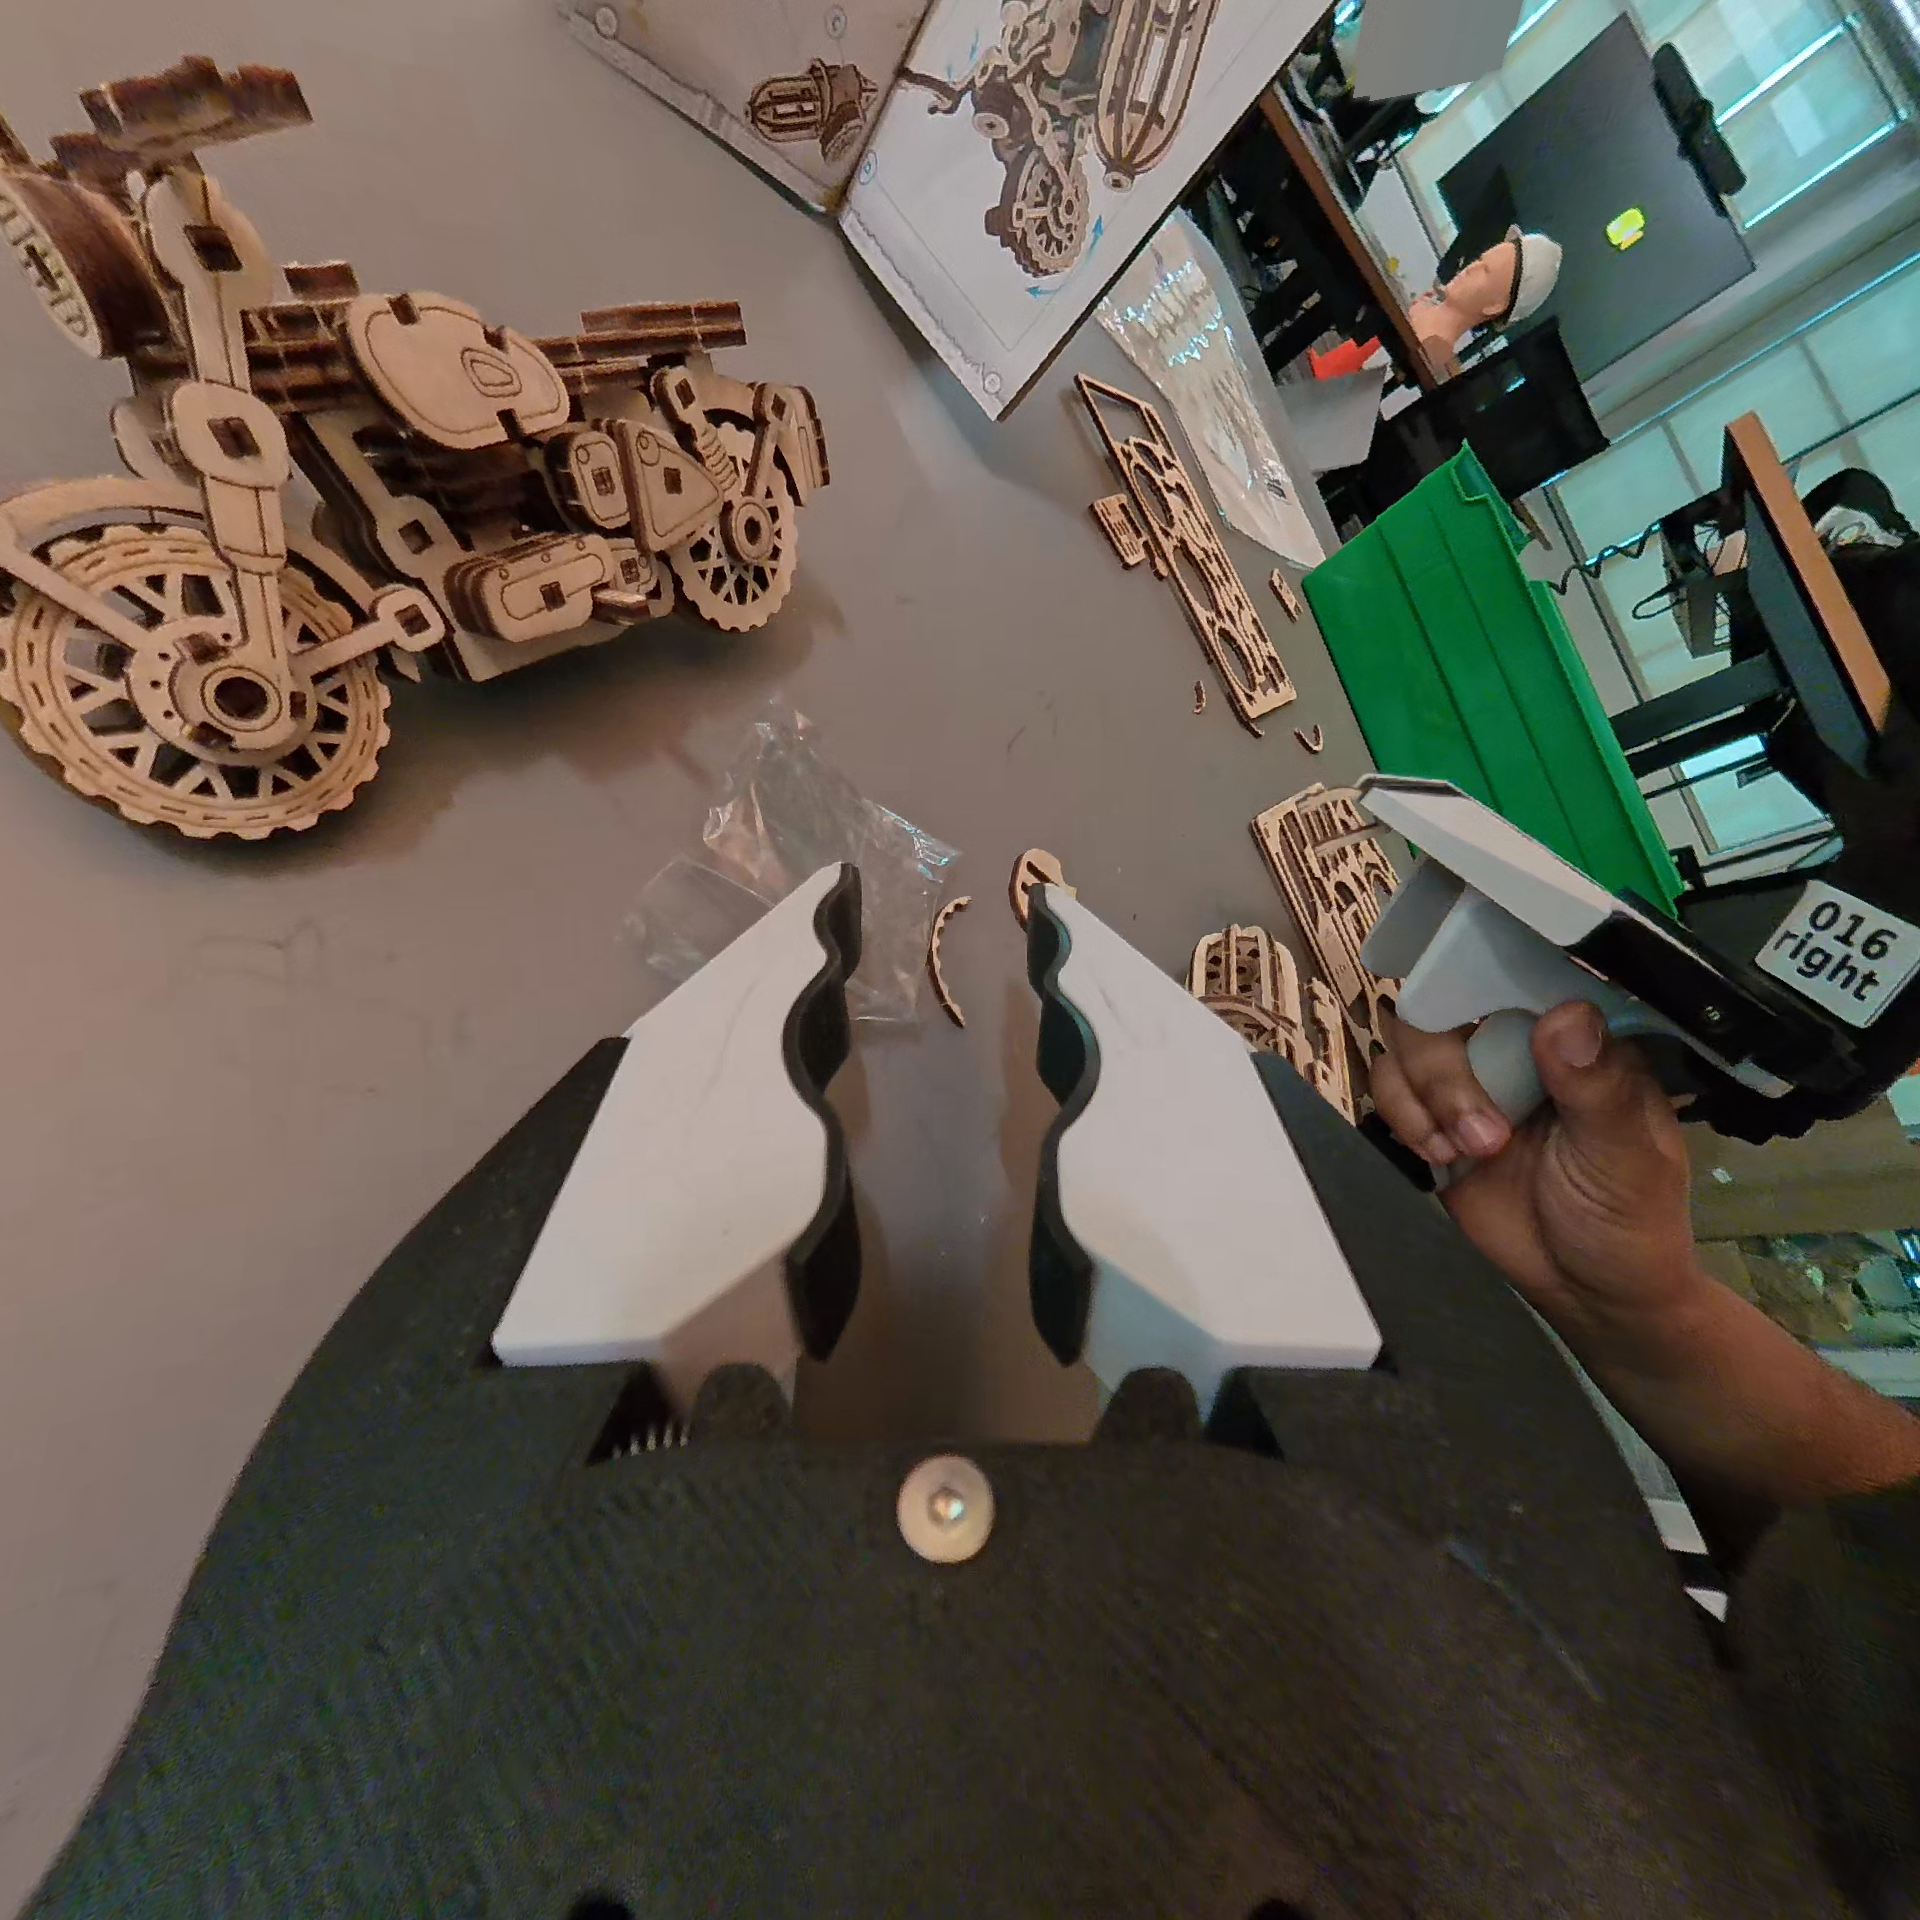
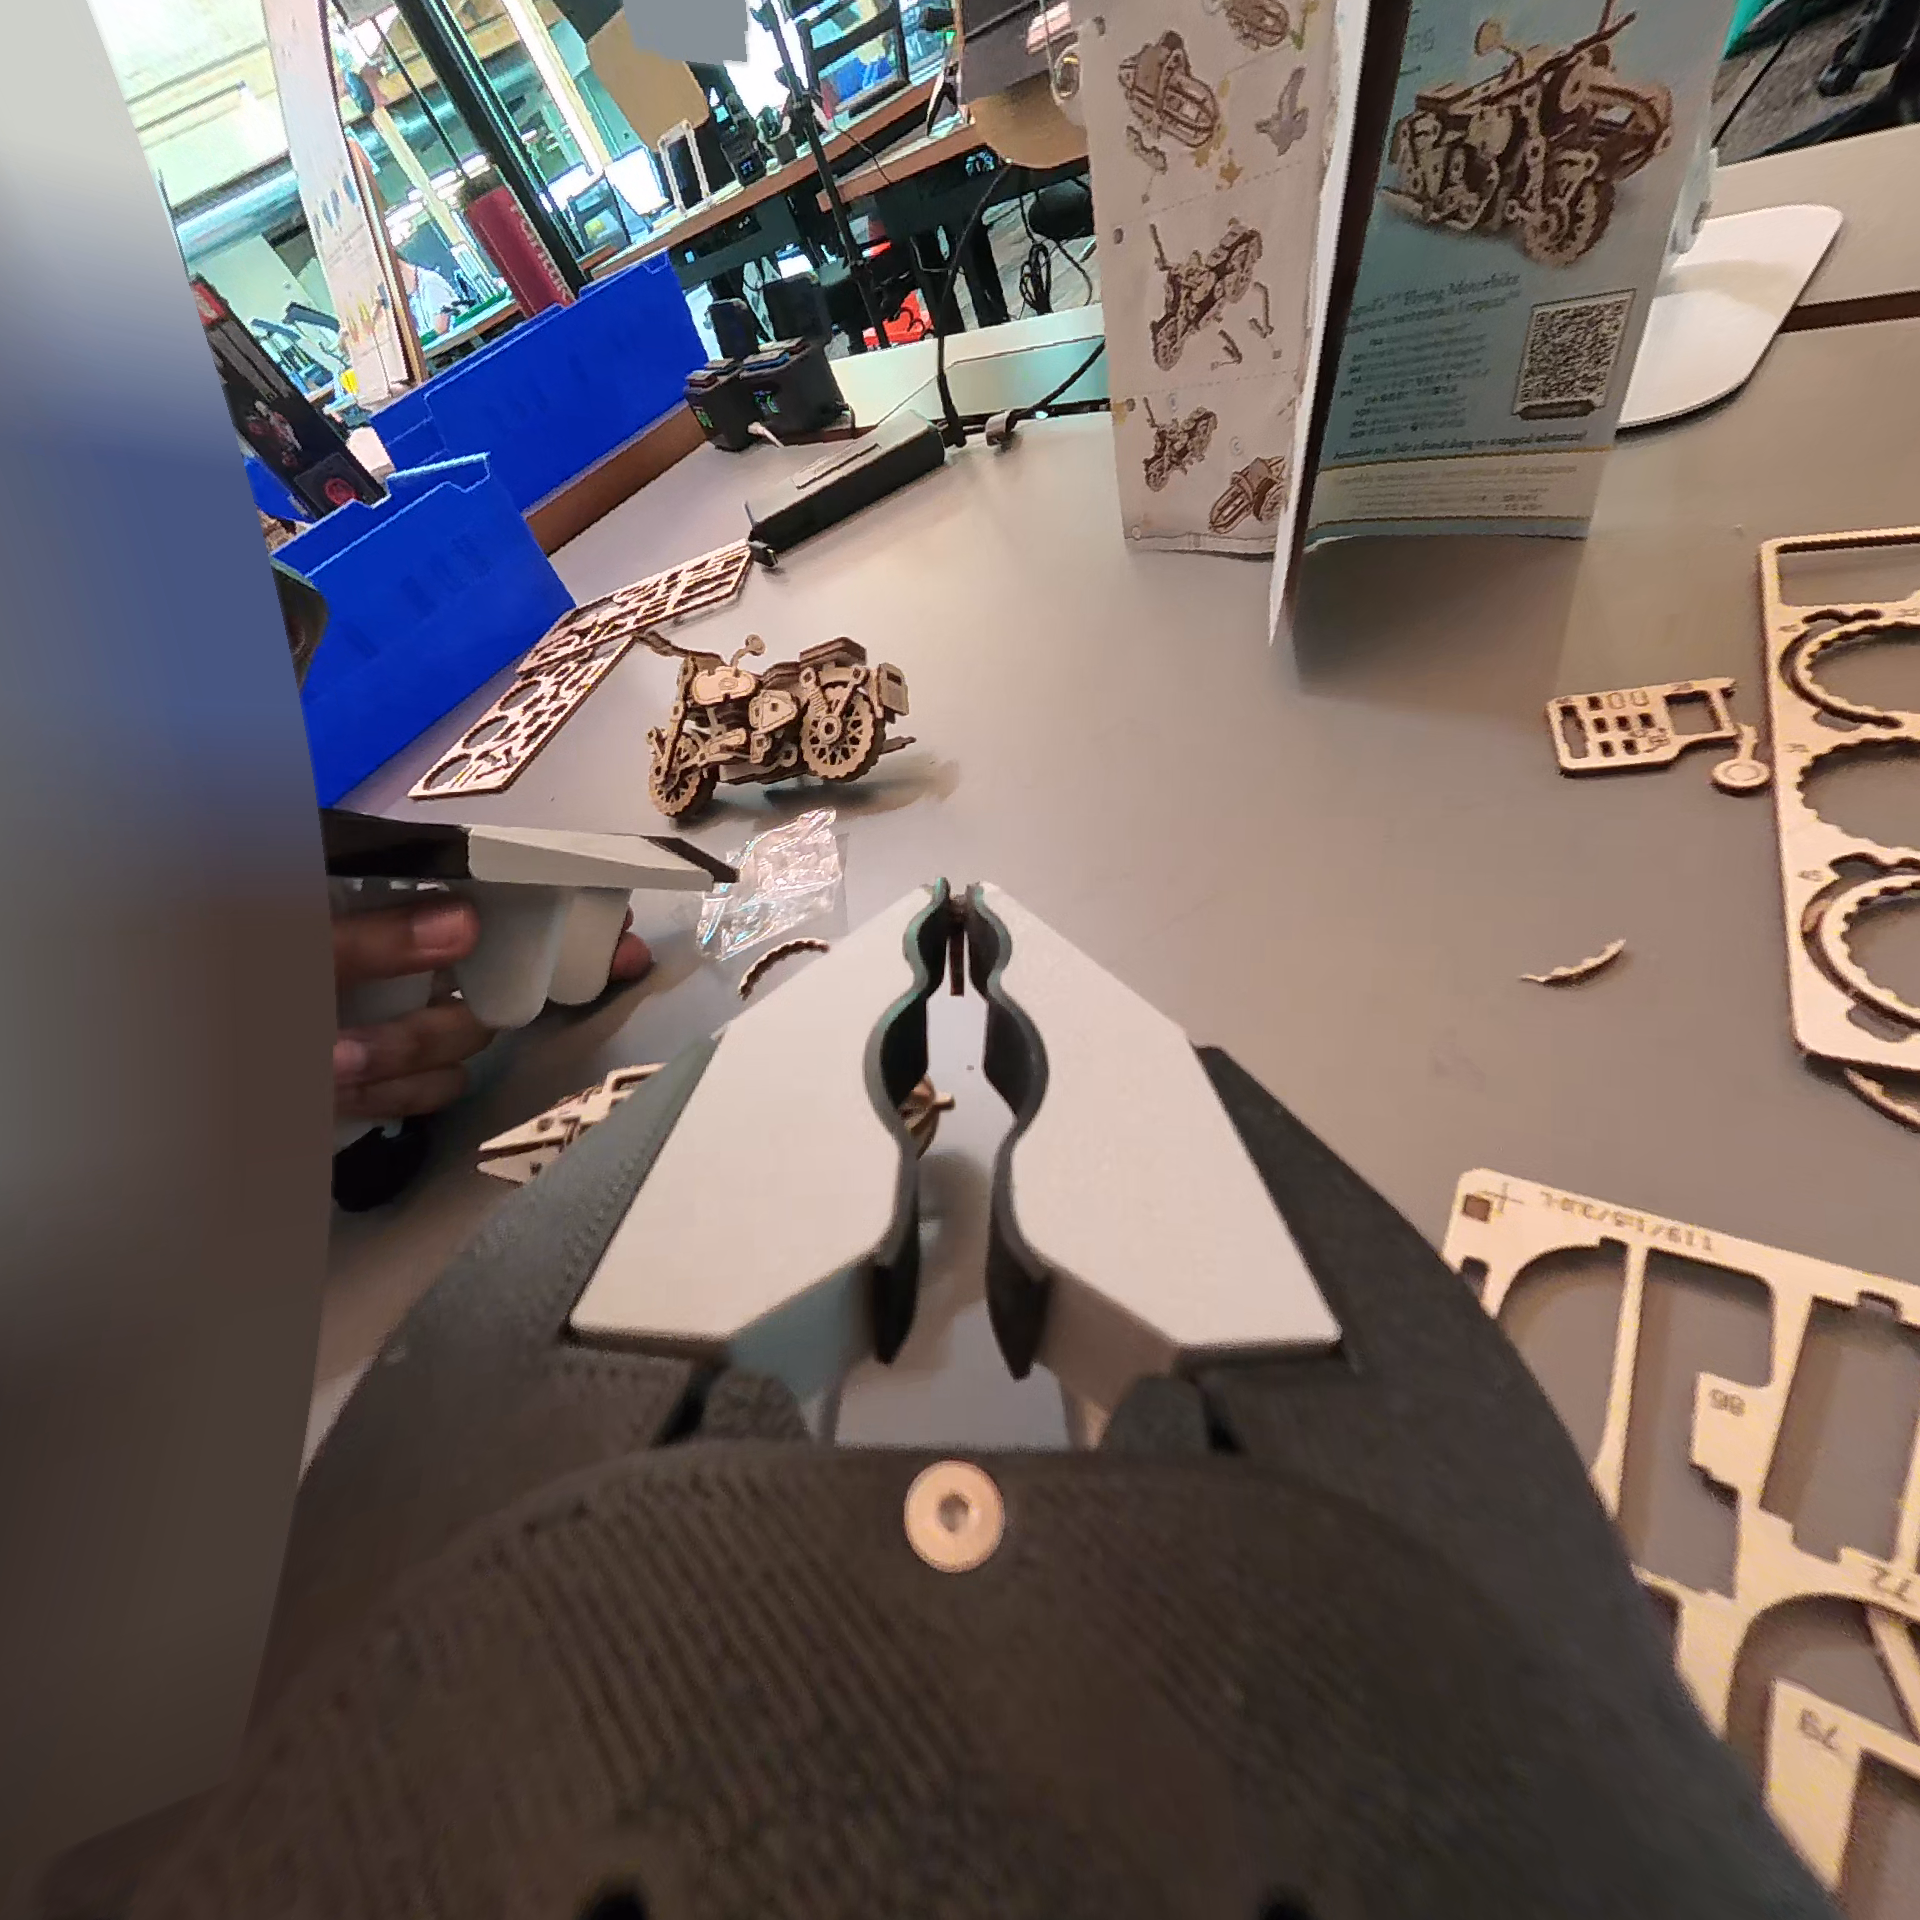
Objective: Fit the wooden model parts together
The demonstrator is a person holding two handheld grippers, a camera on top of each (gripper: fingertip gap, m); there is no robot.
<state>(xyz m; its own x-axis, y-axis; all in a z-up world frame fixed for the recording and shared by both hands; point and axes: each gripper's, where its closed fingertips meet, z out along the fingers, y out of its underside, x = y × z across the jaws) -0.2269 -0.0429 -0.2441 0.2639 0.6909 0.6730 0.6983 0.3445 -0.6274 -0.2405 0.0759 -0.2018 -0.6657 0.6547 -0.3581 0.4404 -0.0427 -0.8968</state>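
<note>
The wooden motorcycle model point(image 1: 364, 499) stands on the grey table point(image 1: 260, 1039), far left of my left gripper point(image 1: 945, 899). That gripper is open and empty, above the table. A small curved wooden piece point(image 1: 948, 961) lies between its fingertips, and a small oval piece point(image 1: 1032, 875) sits by the right fingertip. My right gripper point(image 2: 956, 894) is shut on a thin wooden part point(image 2: 954, 948), seen edge-on between the pads. The right gripper also shows in the left wrist view point(image 1: 1382, 800), held by a hand. The motorcycle point(image 2: 774, 717) is ahead to the left in the right wrist view.
A crumpled clear plastic bag point(image 1: 800, 831) lies ahead of the left gripper. Punched wooden sheets point(image 2: 1849, 831) point(image 2: 1662, 1455) lie at the right, with more sheets point(image 1: 1195, 561) by a green bin point(image 1: 1455, 675). An instruction booklet point(image 2: 1455, 260) stands behind. Blue bins point(image 2: 468, 520) are at the far left. Tip to tip, the grippers are about 12 centimetres apart. The motorcycle point(image 2: 774, 717) is about 7 centimetres from my left fingertips and 20 centimetres from my right. It turns up in the left wrist view point(image 1: 675, 507) as well.
</note>
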